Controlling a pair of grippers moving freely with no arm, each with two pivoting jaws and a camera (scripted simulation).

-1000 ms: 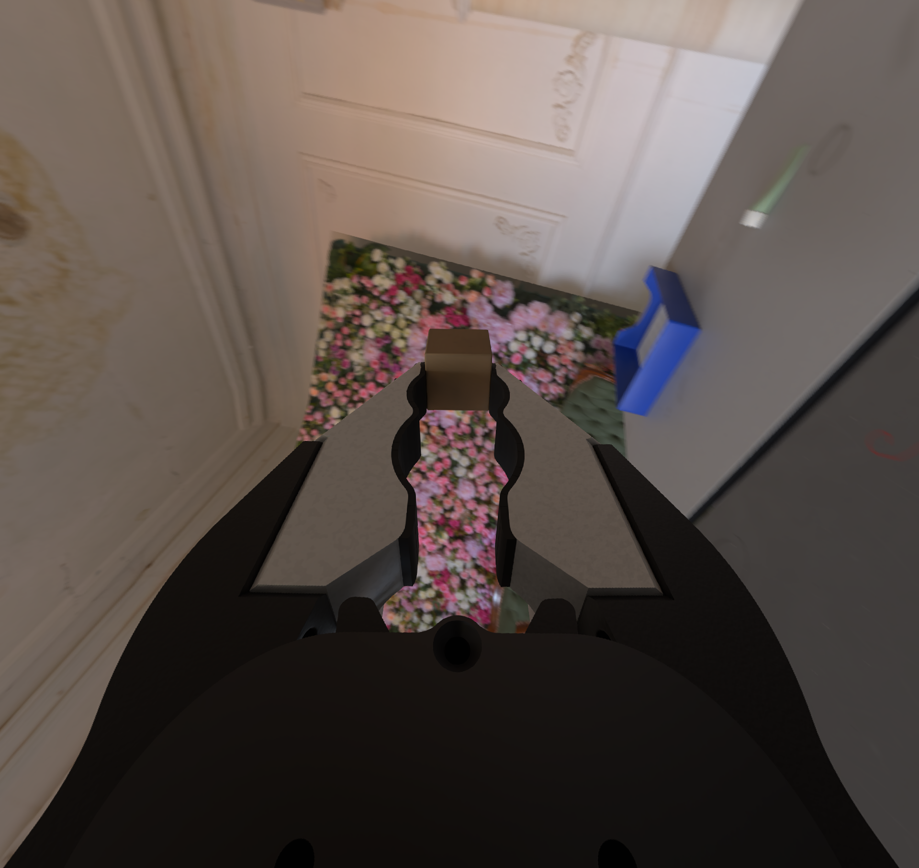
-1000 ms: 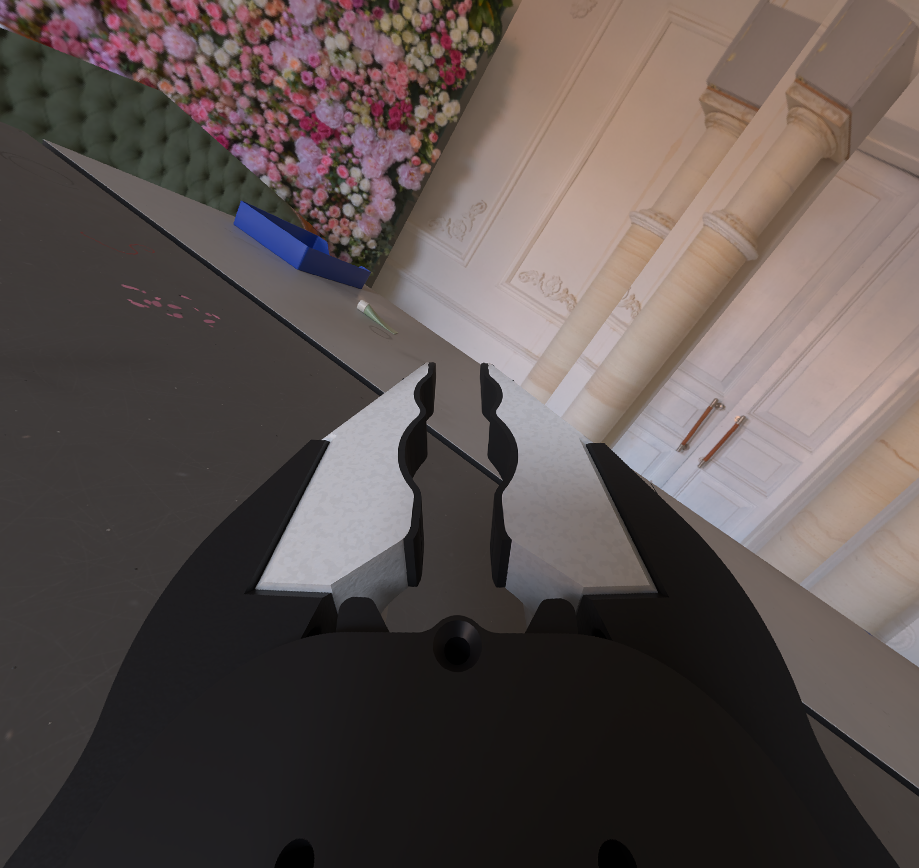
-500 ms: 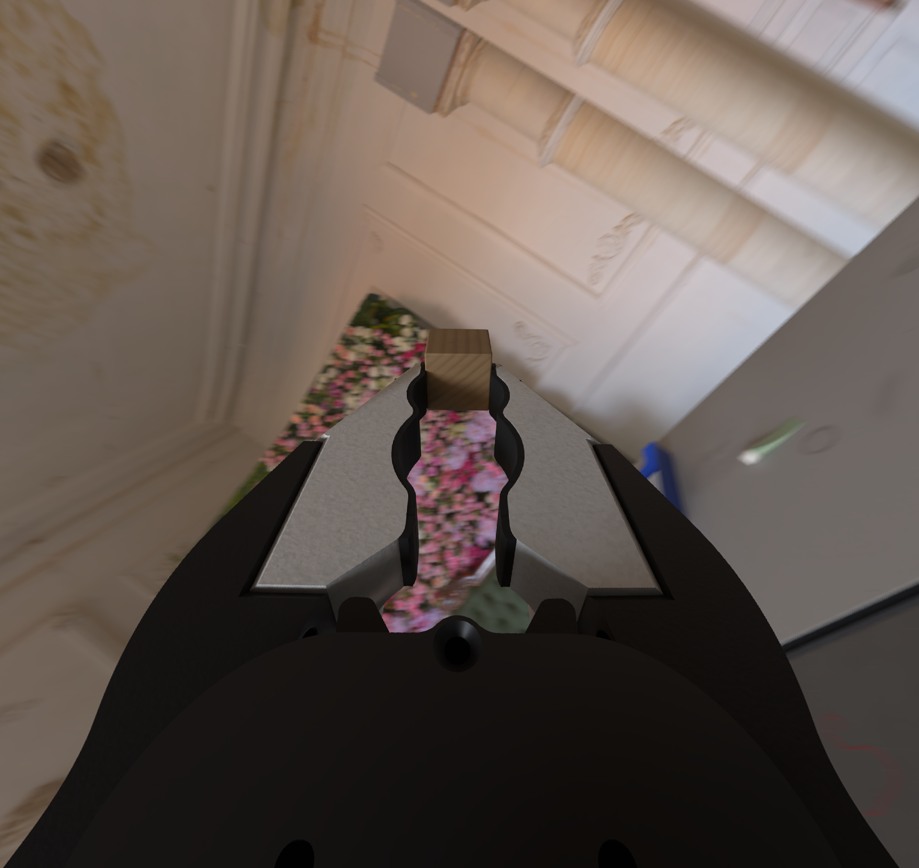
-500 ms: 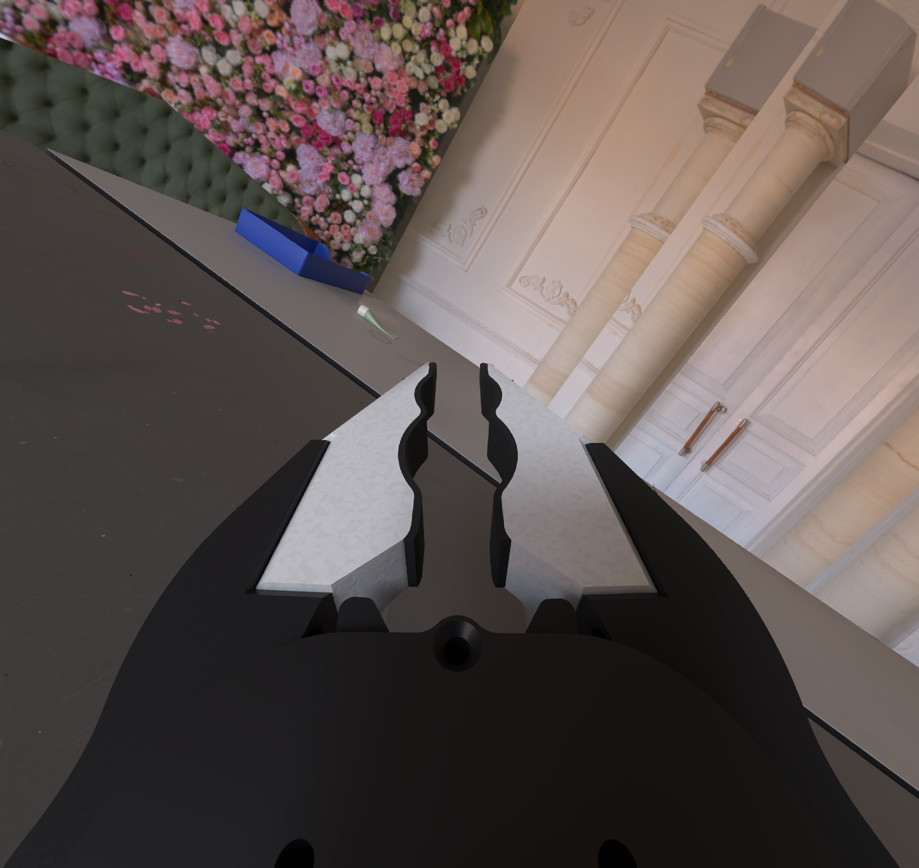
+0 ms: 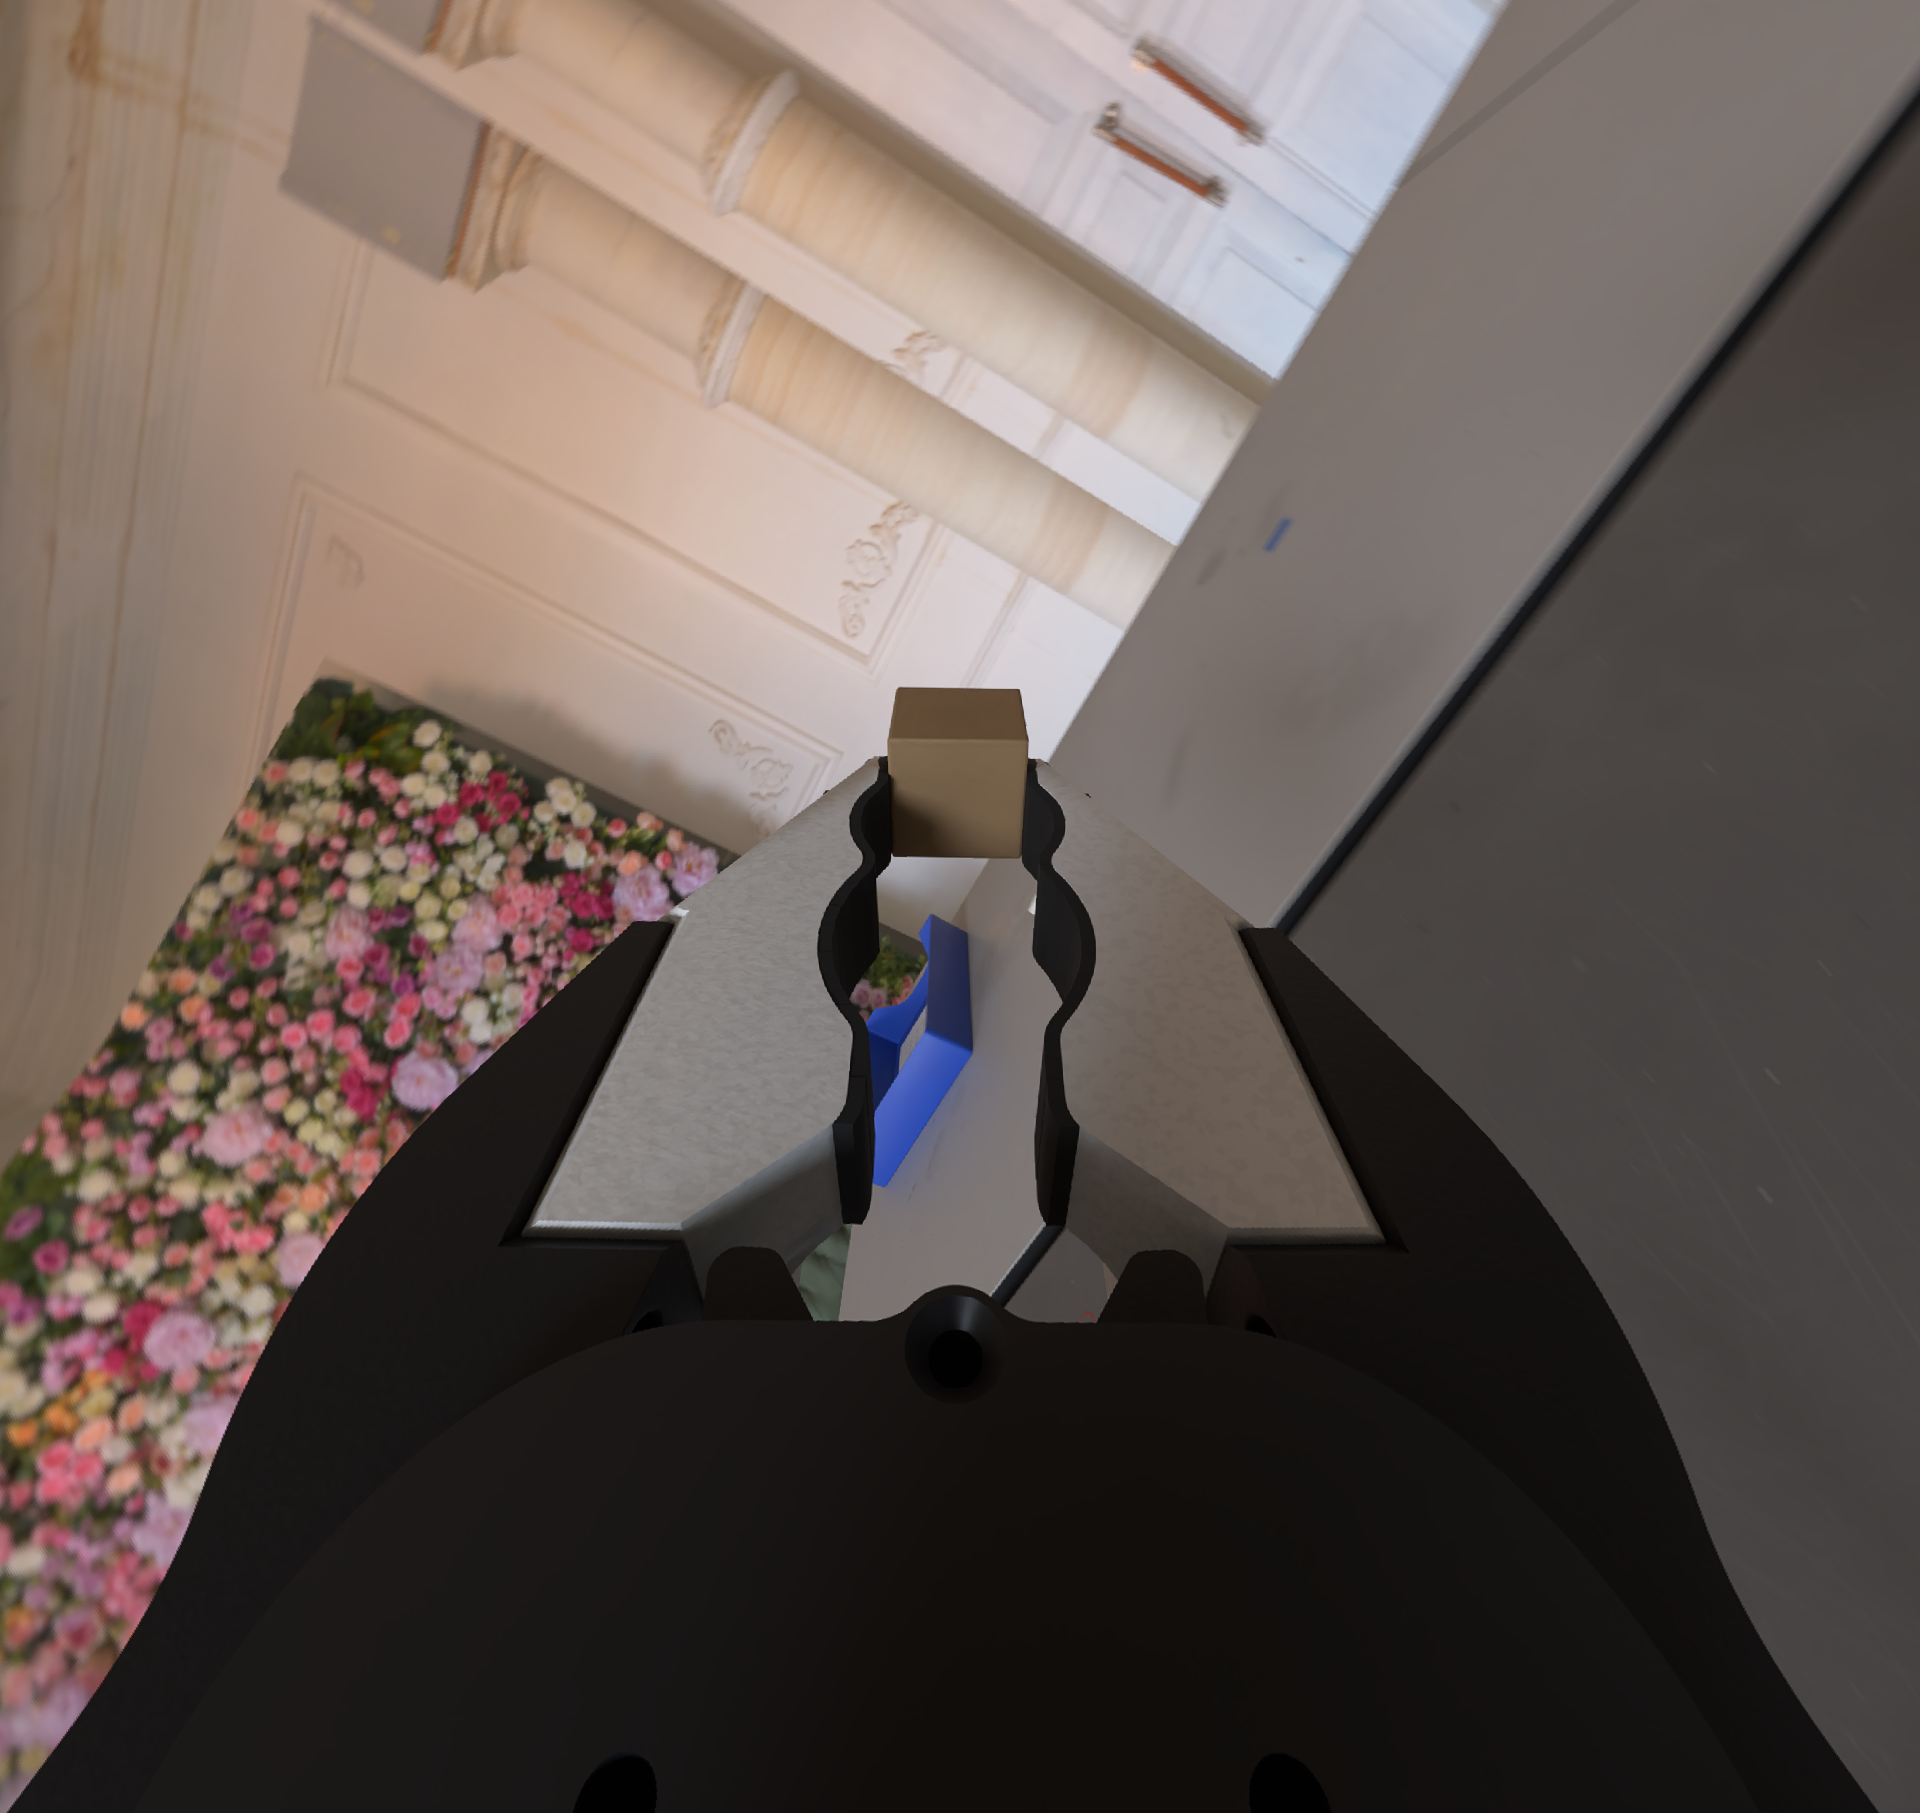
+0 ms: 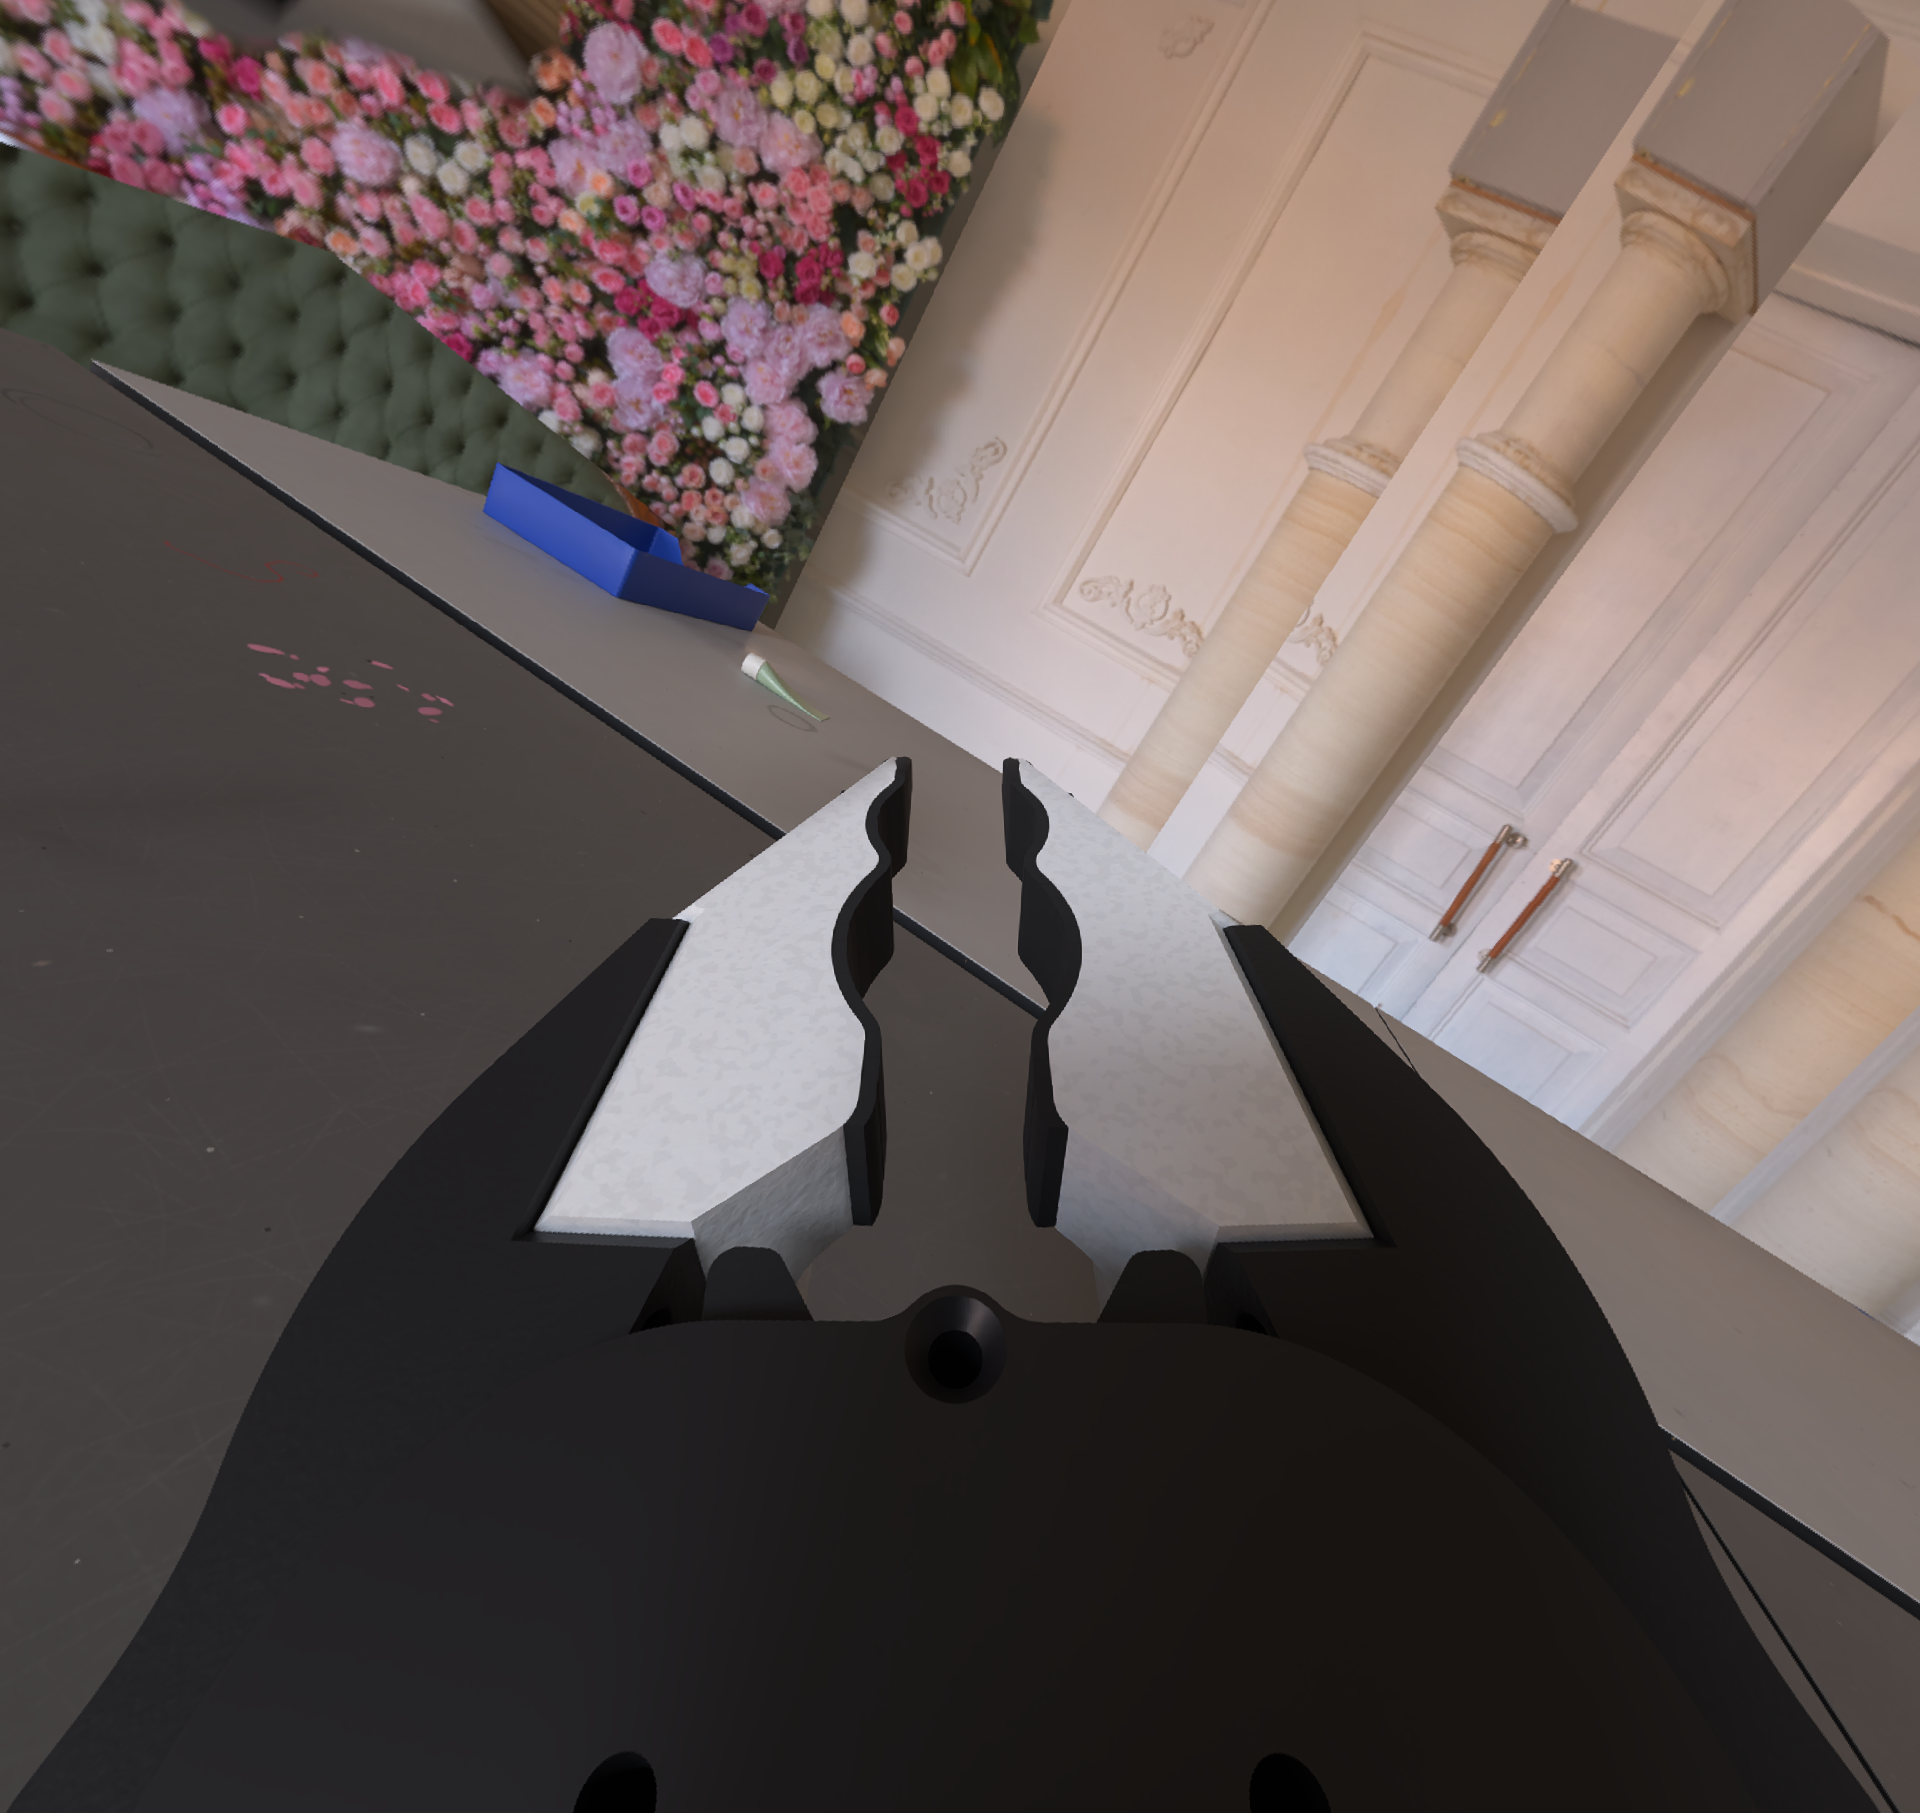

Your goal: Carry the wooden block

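We log the left tongs (image 5: 958,787) clamped on the wooden block (image 5: 957,789), which sits pinched between the two fingertips at the very front of the tongs, its pale top face and darker near face both visible; the block hangs clear of the tabletop (image 5: 1475,475), which fills the 2 to 4 o'clock part of the left wrist view as a steeply tilted grey slab with a darker panel beyond a black seam. Through the gap between the left fingers we see part of the blue tray (image 5: 925,1046), lying on the light strip of that tabletop, well behind the block. In the right wrist view the right tongs (image 6: 956,776) hold nothing; their fingers stand a narrow gap apart, over the seam where the dark panel meets the light strip of the tabletop (image 6: 312,932). The blue tray (image 6: 623,548) rests at about 11 o'clock from these tongs, near the far edge, and a small pale green tube (image 6: 781,688) lies just beside it toward 12 o'clock. At the top left a blurred grey and black shape (image 6: 416,7) crosses the flower wall (image 6: 675,236); possibly the other tongs, we cannot confirm.
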